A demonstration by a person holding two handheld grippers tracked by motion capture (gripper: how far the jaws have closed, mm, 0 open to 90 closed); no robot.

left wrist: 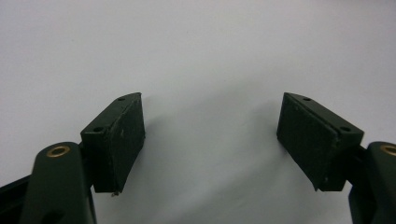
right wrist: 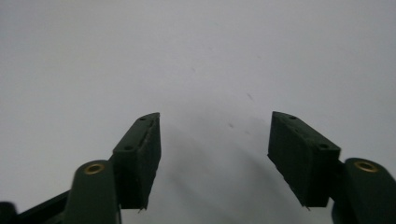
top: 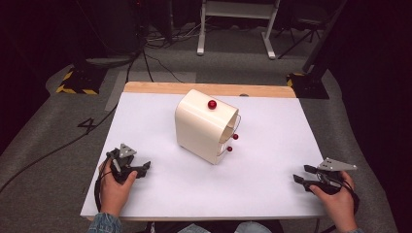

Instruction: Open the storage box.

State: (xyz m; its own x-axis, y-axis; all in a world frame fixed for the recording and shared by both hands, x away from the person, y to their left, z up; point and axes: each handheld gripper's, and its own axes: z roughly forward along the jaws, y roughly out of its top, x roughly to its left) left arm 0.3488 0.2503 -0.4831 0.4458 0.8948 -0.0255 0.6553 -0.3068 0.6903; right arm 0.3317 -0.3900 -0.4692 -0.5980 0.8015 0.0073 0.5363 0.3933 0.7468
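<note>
A cream rounded box (top: 204, 127) stands in the middle of the white table top (top: 272, 160). It carries a red knob (top: 212, 104) on top and two smaller red knobs (top: 232, 142) on its right side. My left gripper (top: 145, 168) rests at the near left of the table, held by a hand, and its jaws are open over bare white surface (left wrist: 210, 130). My right gripper (top: 300, 174) rests at the near right, also held by a hand, open with nothing between its pads (right wrist: 215, 154). Both grippers are well apart from the box.
A wooden strip (top: 209, 89) runs along the table's far edge. Grey carpet with cables (top: 43, 155) surrounds the table. A black stand with yellow-striped base (top: 77, 80) is at the far left, white desk legs (top: 233, 29) at the back.
</note>
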